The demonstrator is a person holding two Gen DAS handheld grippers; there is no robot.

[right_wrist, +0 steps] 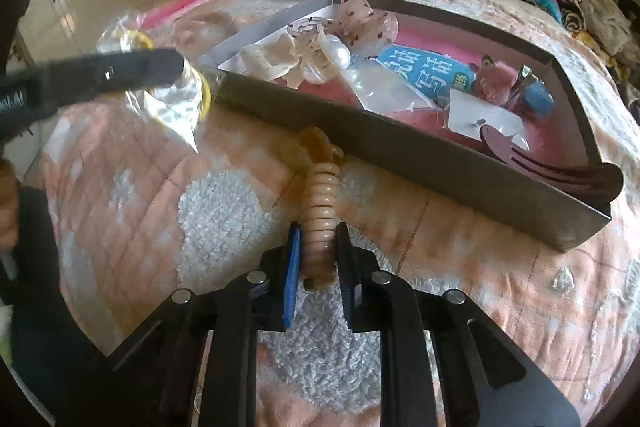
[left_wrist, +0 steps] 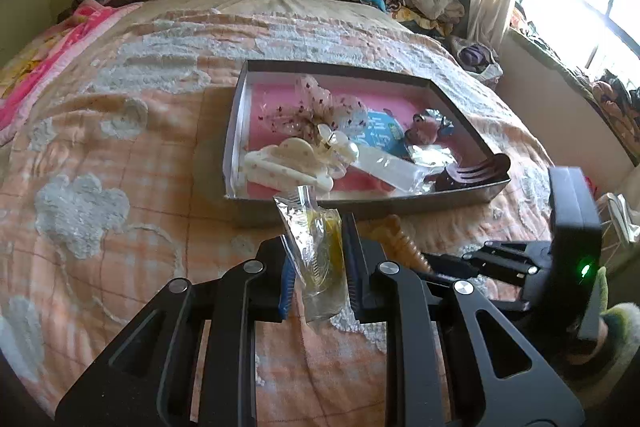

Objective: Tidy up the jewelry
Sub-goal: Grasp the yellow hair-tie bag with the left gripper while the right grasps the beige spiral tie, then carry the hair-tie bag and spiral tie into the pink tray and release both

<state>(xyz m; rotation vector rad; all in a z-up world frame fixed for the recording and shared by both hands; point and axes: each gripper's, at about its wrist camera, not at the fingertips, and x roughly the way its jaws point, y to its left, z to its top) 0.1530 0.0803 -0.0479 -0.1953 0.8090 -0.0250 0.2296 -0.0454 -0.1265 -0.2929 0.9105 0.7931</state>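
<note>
A crinkly clear packet point(left_wrist: 320, 259) with yellow rings is clamped by the left gripper point(left_wrist: 316, 267) before the box point(left_wrist: 360, 205). A ribbed amber hair clip point(right_wrist: 318, 211), clearer in the right view, is pinched by the right gripper point(right_wrist: 318, 267) on the tufted quilt point(right_wrist: 224, 219).

A hair claw point(left_wrist: 288, 167) lies in the box point(left_wrist: 360, 205) on the bed point(left_wrist: 100, 147).

Item count: one shallow box point(left_wrist: 460, 193); three hair claw clips (one cream point(left_wrist: 288, 167), one maroon point(left_wrist: 476, 171), one amber point(right_wrist: 318, 203)); one sheer dotted bow point(left_wrist: 316, 107); one clear packet with yellow rings point(left_wrist: 320, 247); two grippers, left point(left_wrist: 316, 263) and right point(right_wrist: 318, 259).
</note>
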